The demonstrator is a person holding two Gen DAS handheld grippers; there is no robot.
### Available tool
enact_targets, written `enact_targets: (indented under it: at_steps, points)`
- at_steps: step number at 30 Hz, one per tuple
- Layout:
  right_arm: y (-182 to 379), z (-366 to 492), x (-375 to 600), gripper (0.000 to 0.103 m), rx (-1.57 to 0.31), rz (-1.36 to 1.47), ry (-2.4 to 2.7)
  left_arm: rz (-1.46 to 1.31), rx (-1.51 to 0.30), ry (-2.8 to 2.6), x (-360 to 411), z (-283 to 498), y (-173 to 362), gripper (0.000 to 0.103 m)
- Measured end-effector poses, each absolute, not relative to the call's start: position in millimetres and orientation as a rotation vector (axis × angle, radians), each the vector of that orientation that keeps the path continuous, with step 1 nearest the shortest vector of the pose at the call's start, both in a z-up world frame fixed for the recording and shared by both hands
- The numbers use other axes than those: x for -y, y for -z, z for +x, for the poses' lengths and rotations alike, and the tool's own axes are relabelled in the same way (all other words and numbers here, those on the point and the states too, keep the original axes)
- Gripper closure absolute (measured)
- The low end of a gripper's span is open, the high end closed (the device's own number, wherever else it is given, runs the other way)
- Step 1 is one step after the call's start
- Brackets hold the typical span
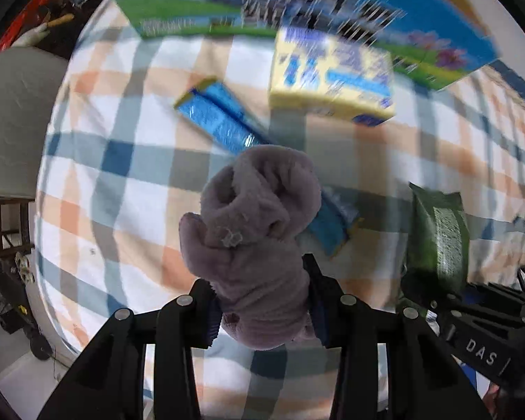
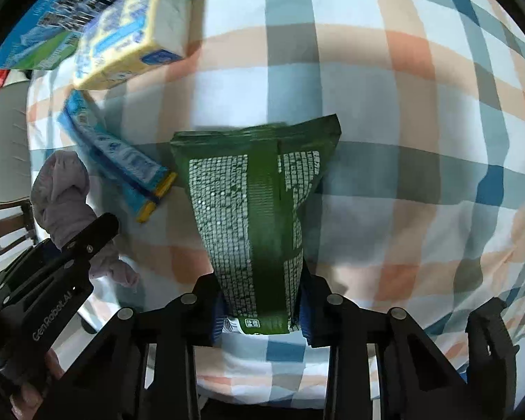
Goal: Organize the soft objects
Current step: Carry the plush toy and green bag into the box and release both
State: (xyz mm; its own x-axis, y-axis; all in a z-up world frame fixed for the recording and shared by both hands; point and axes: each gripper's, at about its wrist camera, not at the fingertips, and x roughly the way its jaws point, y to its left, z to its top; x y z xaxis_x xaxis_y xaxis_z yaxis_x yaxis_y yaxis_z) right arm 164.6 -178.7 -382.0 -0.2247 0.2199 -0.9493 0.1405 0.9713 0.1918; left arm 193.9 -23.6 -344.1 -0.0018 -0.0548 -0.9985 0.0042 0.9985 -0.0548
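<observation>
Both tongs loaded up over the checked table

Going left to right: the left tongs (image 1: 260, 315) are clamped on a rolled-up purple towel (image 1: 255, 231), hanging above the checked tablecloth (image 1: 122, 133). Under and behind it lies a long blue packet (image 1: 220, 119) with yellow ends, flat on the cloth, then a yellow pack (image 1: 332, 77) sitting just in front of a big blue-and-green box (image 1: 297, 3) at the far edge. Over on the right, the right tongs (image 2: 262, 311) are squeezed tight on a green pouch (image 2: 255, 210) with white print, gripped at its bottom end, the rest sticking out over the cloth.
</observation>
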Motion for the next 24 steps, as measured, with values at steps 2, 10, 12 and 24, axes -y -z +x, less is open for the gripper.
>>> enact_targets:
  at_steps: [2,10,12,24]
  points:
    - [359,163,186,0.068,-1.777,0.279,-0.092,-0.041,-1.531,0.071,26,195,320,0.065]
    - [260,178,176,0.068,-1.604,0.350,-0.170,-0.025,-1.388,0.163,26,221,233,0.065]
    - [233,187,180,0.068,-1.562,0.367,-0.190,-0.023,-1.366,0.182,25,236,216,0.065]
    - [173,309,204,0.068,-1.453,0.357,-0.150,0.052,-1.344,0.183,13,363,190,0.065]
